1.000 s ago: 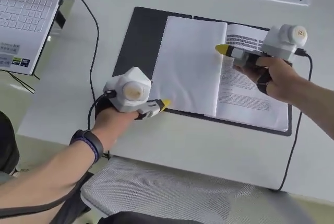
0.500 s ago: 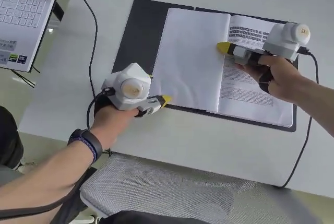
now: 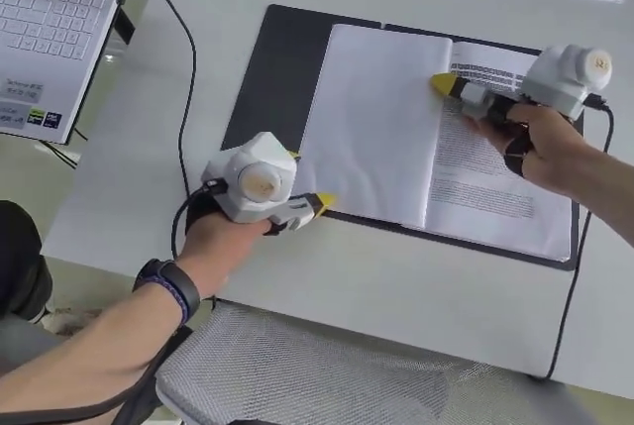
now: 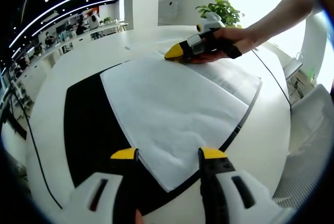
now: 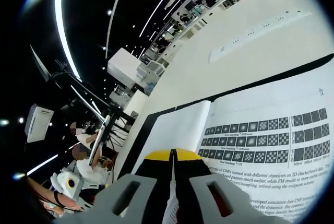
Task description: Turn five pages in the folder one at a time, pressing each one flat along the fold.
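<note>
As the clenched right claw [image 5: 174, 154] presses a turned page [image 3: 376, 118] at the fold of the folder [image 3: 267, 78], the left claw [image 4: 168, 154] hangs released; more turns probably remain.

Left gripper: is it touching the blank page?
Cannot tell. In the left gripper view the blank page has its corner between the open jaws of the left gripper, but contact or a gap above the paper is not plain.

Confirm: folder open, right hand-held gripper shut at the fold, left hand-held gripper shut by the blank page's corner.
Wrong: the left gripper view shows the left hand-held gripper open, jaws apart by the corner of the blank page. The folder is open; the right hand-held gripper is shut at the fold.
</note>
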A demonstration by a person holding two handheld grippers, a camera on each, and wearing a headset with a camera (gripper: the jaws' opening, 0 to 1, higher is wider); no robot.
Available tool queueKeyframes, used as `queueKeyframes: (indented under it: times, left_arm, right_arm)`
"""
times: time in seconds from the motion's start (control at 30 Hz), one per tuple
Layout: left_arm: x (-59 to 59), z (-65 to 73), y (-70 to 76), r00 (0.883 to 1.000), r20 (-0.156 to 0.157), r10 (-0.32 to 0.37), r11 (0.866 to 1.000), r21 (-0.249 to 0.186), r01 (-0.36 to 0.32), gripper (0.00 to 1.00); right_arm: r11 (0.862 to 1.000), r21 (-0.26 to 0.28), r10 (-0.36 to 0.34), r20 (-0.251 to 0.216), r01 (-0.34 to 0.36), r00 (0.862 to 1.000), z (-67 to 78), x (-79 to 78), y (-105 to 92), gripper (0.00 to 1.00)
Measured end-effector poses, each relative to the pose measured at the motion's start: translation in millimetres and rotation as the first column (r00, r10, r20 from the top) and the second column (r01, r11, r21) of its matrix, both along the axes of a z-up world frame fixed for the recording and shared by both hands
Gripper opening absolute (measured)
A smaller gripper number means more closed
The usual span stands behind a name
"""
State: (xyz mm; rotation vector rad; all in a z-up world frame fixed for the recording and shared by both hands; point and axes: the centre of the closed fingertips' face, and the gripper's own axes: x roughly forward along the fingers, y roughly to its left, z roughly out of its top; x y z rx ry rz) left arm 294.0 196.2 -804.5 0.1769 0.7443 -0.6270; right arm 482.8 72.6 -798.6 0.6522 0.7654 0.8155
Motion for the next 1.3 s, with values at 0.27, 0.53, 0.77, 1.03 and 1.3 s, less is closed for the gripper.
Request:
queueKeyframes:
  times: [0.27,0.53,0.77,1.03,1.3]
  left_arm:
    - [1.9,-4.5,1.2,1.000,0.001,-0.002,1.000,0.004,0.002,0.45]
    - [0.5,-2.8,0.7,1.000,0.002,0.002,1.000,0.004,-0.002,0.45]
    - [0.0,-1.4,0.3,1.000,-0.001,0.003,1.000,0.002,-0.003,0.45]
    - [2.1,-5.3,1.6,1.000,-0.003,0.008,1.000,-0.006,-0.008,0.45]
    - [3.0,-7.2,2.1,1.000,-0.004,0.014,1.000,-0.012,-0.014,0.45]
  right_arm:
    - [0.999,-0.020,-0.046,0.003,0.046,0.999,3.7,22.2,3.8,0.00]
    - [0.995,-0.022,-0.101,-0.003,0.101,0.995,2.0,53.4,2.9,0.00]
    - [0.994,-0.032,-0.103,-0.004,0.103,0.995,0.7,64.9,1.5,0.00]
    - [0.995,-0.035,-0.092,-0.002,0.091,0.996,-4.1,57.0,-2.2,0.00]
    - [0.999,-0.033,-0.030,-0.002,0.030,1.000,-4.7,23.1,-2.2,0.00]
